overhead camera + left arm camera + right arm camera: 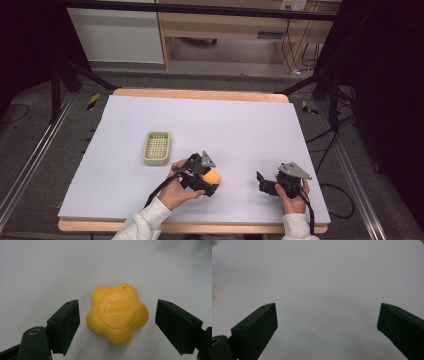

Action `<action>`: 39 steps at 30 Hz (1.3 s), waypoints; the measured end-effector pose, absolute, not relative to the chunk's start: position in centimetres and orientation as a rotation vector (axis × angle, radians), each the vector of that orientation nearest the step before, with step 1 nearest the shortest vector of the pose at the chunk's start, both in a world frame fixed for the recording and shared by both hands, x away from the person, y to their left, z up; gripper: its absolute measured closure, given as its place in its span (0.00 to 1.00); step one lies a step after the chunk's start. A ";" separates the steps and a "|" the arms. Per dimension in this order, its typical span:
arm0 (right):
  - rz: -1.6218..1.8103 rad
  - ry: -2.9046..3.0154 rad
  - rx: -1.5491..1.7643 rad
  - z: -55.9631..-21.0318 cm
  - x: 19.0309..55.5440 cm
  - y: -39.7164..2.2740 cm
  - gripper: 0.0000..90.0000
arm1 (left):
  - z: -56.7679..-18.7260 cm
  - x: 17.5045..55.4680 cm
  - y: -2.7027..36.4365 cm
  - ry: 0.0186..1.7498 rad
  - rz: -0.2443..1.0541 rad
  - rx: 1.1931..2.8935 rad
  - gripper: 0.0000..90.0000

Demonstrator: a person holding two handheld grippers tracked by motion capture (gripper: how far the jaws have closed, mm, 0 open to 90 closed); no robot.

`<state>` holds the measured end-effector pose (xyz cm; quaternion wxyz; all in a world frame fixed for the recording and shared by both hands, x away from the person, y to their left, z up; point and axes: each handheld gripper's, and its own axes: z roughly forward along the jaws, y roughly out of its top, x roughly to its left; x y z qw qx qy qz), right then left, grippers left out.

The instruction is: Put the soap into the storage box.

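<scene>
Jaws of the left gripper [117, 322] are standing wide on either side of the yellow flower-shaped piece [117, 317] — untouched, lying near the surface's front edge — the right gripper [327, 322] is idling open and empty, the green basket [156, 148] is waiting unfilled.

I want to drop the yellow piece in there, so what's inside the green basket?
The green basket shows a bare slotted floor in the high view, nothing in it. The strip behind its near wall is hidden.
</scene>
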<state>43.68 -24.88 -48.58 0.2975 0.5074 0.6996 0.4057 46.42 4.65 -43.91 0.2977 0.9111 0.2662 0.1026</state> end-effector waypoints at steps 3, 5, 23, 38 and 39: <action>1.080 1.861 1.351 -48.6 43.7 -24.9 0.04 | -44.0 46.5 4.5 0.707 0.264 2.433 0.20; 1.079 1.861 1.351 -48.6 43.7 -24.9 0.04 | -44.2 46.7 4.4 0.708 0.262 2.445 0.20; 1.075 1.865 1.341 -48.6 43.7 -24.9 0.04 | -45.8 47.4 3.5 0.694 0.261 2.527 0.22; 1.075 1.863 1.343 -48.6 43.8 -24.9 0.04 | -46.3 47.7 3.2 0.692 0.224 2.538 0.27; 1.081 1.864 1.354 -48.6 43.7 -24.9 0.04 | -46.3 47.7 3.2 0.693 0.224 2.538 0.28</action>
